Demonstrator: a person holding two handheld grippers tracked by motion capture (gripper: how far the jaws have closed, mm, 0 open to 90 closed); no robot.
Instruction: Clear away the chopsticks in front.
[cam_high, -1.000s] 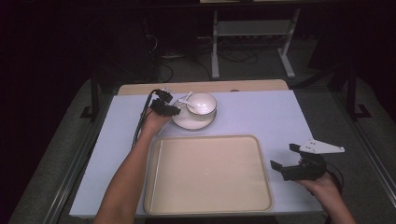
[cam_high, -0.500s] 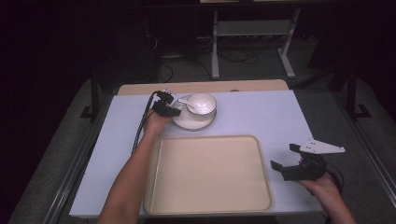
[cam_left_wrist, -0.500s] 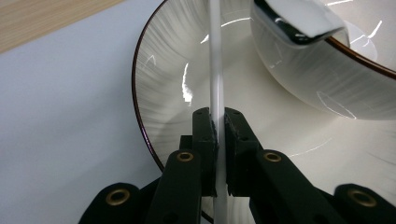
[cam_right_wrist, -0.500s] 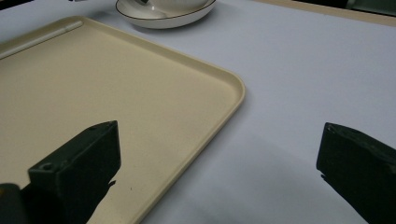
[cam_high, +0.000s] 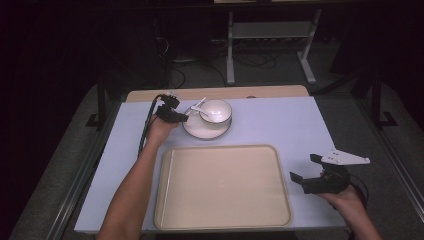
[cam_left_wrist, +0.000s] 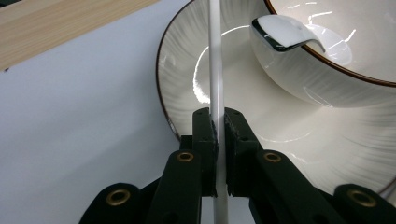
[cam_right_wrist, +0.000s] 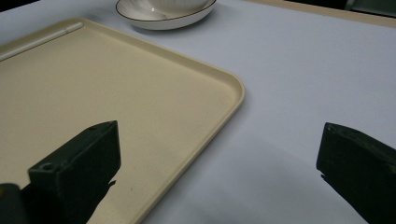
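In the high view the left hand-held gripper (cam_high: 186, 119) sits at the saucer's (cam_high: 196, 131) left rim on the worktop (cam_high: 280, 120), its grip too small to read. The left gripper view settles it: the jaws have just been closing and now clamp the white spoon handle (cam_left_wrist: 215, 56), whose scoop rests in the bowl (cam_left_wrist: 327, 88). The right hand-held gripper (cam_right_wrist: 219, 172) gapes wide and empty beside the tray (cam_right_wrist: 116, 102).

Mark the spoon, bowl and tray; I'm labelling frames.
spoon (cam_left_wrist: 215, 60), left gripper view, on its white handle.
bowl (cam_high: 220, 108), high view, on its inner wall.
tray (cam_high: 222, 187), high view, on its bare floor.
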